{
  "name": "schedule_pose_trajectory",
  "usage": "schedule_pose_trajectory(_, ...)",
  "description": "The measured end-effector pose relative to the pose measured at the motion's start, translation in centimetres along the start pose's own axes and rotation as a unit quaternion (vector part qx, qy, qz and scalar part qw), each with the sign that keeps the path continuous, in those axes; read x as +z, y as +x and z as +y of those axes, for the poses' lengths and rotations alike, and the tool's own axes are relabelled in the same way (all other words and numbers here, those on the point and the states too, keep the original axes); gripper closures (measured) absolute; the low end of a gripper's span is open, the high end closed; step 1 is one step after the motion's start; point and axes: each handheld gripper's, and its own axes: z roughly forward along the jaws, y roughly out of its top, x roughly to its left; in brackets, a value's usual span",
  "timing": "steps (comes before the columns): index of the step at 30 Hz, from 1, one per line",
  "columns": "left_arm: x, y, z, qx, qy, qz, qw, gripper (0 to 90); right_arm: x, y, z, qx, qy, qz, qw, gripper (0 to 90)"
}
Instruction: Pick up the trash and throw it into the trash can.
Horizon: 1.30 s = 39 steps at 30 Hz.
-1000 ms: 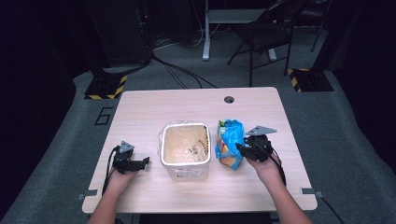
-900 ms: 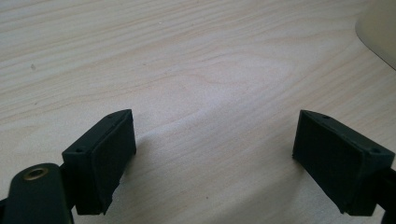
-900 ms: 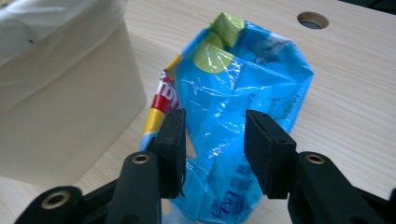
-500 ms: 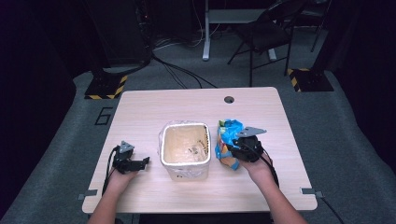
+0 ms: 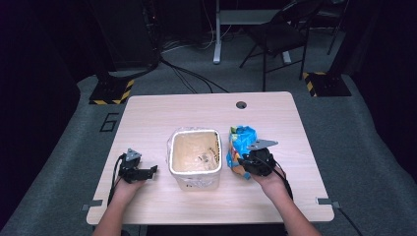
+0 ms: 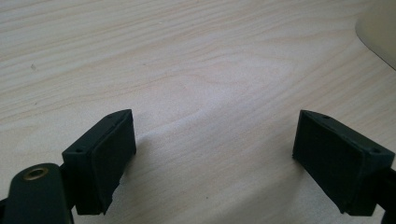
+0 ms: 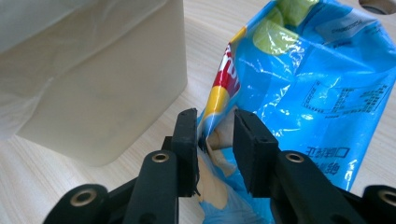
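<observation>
— What has your right gripper [image 7: 214,135] got?

— My jaws are nearly closed on the crumpled edge of the shiny blue plastic snack bag [image 7: 317,79], which lies on the pale wooden table [image 5: 162,113] just right of the square cream plastic tub [image 5: 194,156] lined with clear film.

— And your left gripper [image 6: 215,154]?

— Wide apart, nothing between the jaws, low over bare tabletop to the left of the tub. One cream corner of it shows at the upper right in my left gripper view.
</observation>
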Motion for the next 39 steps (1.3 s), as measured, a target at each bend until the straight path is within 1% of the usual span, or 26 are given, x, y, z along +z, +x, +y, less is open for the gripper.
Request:
schedule_pose_trajectory(5, 0.0, 0.0, 0.0, 0.000, 0.000, 0.000, 1.0000, 13.0, 0.3, 0.1, -0.3, -0.007, 0.017, 0.004, 0.9998, 73.6)
schedule_pose_trajectory(7, 0.0, 0.0, 0.0, 0.000, 0.000, 0.000, 1.0000, 13.0, 0.4, 0.2, -0.3, -0.008, 0.019, 0.004, 0.9998, 74.3)
schedule_pose_trajectory(8, 0.0, 0.0, 0.0, 0.000, 0.000, 0.000, 1.0000, 13.0, 0.5, 0.2, -0.3, -0.016, 0.023, 0.005, 0.9996, 75.7)
schedule_pose_trajectory(9, 0.0, 0.0, 0.0, 0.000, 0.000, 0.000, 1.0000, 13.0, 0.5, 0.2, -0.3, -0.014, 0.024, 0.006, 0.9996, 77.1)
schedule_pose_trajectory(11, 0.0, 0.0, 0.0, 0.000, 0.000, 0.000, 1.0000, 13.0, 0.5, 0.3, -0.3, -0.021, 0.026, 0.009, 0.9994, 81.8)
schedule_pose_trajectory(13, 0.0, 0.0, 0.0, 0.000, 0.000, 0.000, 1.0000, 13.1, 0.5, 0.3, -0.3, -0.020, 0.027, 0.010, 0.9994, 83.5)
schedule_pose_trajectory(15, 0.0, 0.0, 0.0, 0.000, 0.000, 0.000, 1.0000, 13.1, 0.4, 0.3, -0.2, -0.027, 0.029, 0.014, 0.9991, 86.5)
schedule_pose_trajectory(17, 0.0, 0.0, 0.0, 0.000, 0.000, 0.000, 1.0000, 13.1, 0.4, 0.3, -0.2, -0.027, 0.029, 0.014, 0.9991, 86.7)
schedule_pose_trajectory(20, 0.0, 0.0, 0.0, 0.000, 0.000, 0.000, 1.0000, 13.0, 0.1, 0.2, -0.1, -0.029, 0.022, 0.013, 0.9993, 87.7)
schedule_pose_trajectory(26, 0.0, 0.0, 0.0, 0.000, 0.000, 0.000, 1.0000, 13.1, -1.2, 0.0, 0.5, -0.029, 0.000, 0.008, 0.9995, 88.5)
schedule_pose_trajectory(28, 0.0, 0.0, 0.0, 0.001, -0.001, 0.000, 1.0000, 13.1, -1.4, 0.0, 0.7, -0.027, -0.002, 0.008, 0.9996, 88.5)
schedule_pose_trajectory(32, 0.0, 0.0, 0.0, 0.000, 0.000, 0.000, 1.0000, 13.1, -2.5, -0.1, 1.5, -0.031, -0.012, 0.009, 0.9994, 88.6)
schedule_pose_trajectory(39, 0.0, 0.0, 0.0, 0.000, 0.000, 0.000, 1.0000, 13.0, -3.7, -0.1, 2.6, -0.043, -0.021, 0.012, 0.9988, 88.7)
